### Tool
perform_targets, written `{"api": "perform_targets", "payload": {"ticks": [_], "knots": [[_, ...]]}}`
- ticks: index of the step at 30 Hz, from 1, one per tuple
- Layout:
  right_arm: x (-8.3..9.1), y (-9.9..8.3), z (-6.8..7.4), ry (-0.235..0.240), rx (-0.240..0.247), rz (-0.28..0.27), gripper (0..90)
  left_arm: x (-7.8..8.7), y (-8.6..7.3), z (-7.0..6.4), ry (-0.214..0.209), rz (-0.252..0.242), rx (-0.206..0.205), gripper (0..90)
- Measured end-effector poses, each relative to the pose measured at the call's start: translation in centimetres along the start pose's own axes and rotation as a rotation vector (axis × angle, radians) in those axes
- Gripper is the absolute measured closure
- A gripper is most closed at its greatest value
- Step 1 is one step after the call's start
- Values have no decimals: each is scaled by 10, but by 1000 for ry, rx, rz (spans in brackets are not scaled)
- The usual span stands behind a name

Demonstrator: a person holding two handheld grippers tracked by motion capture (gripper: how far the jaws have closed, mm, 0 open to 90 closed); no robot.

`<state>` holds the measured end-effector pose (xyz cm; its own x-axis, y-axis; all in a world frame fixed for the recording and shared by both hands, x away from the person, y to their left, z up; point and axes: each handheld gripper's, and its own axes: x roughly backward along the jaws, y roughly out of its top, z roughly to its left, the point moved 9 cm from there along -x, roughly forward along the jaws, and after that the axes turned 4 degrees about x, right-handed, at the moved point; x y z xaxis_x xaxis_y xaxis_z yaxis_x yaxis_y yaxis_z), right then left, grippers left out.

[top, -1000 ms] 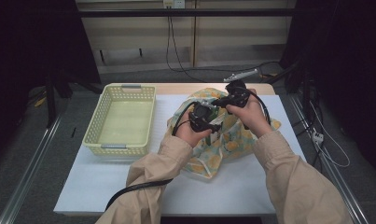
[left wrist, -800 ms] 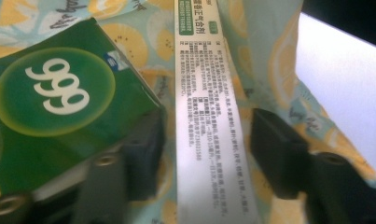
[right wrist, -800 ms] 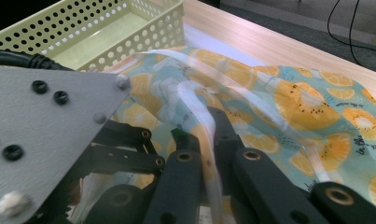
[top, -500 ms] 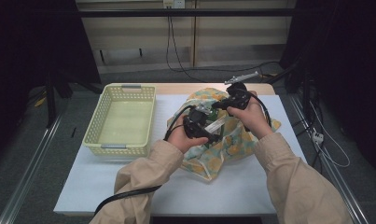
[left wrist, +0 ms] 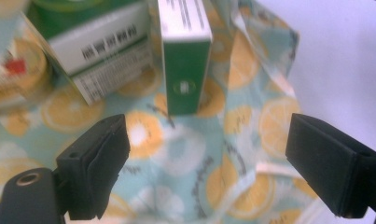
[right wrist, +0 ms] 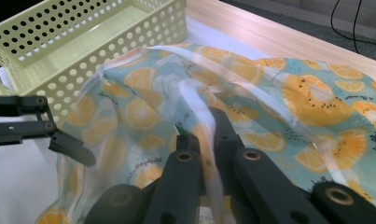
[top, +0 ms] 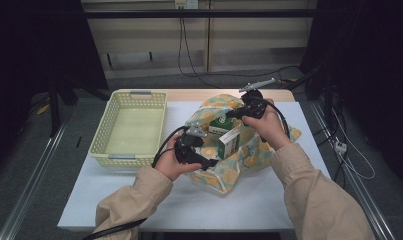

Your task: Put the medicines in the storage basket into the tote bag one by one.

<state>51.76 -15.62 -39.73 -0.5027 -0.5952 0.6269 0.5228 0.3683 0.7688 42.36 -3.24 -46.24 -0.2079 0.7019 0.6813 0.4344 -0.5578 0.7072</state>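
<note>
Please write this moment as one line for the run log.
left gripper: open over fruit-print bag | right gripper: shut on bag handle | green boxes: in bag | basket: beside

I am seeing the basket (top: 131, 127) sitting on the left part of the desk (top: 269, 200), with the bag (top: 249, 160) lying just right of it, near the middle. Two boxes (top: 228, 142) are standing inside the bag's opening, one behind the other. My left claw (top: 209, 162) is hovering at the bag's near left edge; my right claw (top: 229, 115) is gripping the bag's far side.
</note>
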Motion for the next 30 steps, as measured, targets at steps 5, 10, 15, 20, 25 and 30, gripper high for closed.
{"api": "perform_targets", "payload": {"ticks": [5,10,15,20,25,30], "knots": [[0,-2,-1,-2,-7,3,900,-10,-21,0,-3,26,15,153],[-1,-4,-1,-3,-10,5,900,-20,-38,-5,-38,81,-4,240],[-1,-5,-2,-4,-11,4,900,-26,-45,-2,-26,108,16,440],[-1,-8,-4,-2,-15,1,900,-25,-47,0,-27,108,30,631],[-3,-12,-5,1,-24,2,900,-23,-51,-1,-32,150,0,873],[-4,-14,-4,6,-27,0,900,-22,-49,-1,-21,187,0,900]]}}
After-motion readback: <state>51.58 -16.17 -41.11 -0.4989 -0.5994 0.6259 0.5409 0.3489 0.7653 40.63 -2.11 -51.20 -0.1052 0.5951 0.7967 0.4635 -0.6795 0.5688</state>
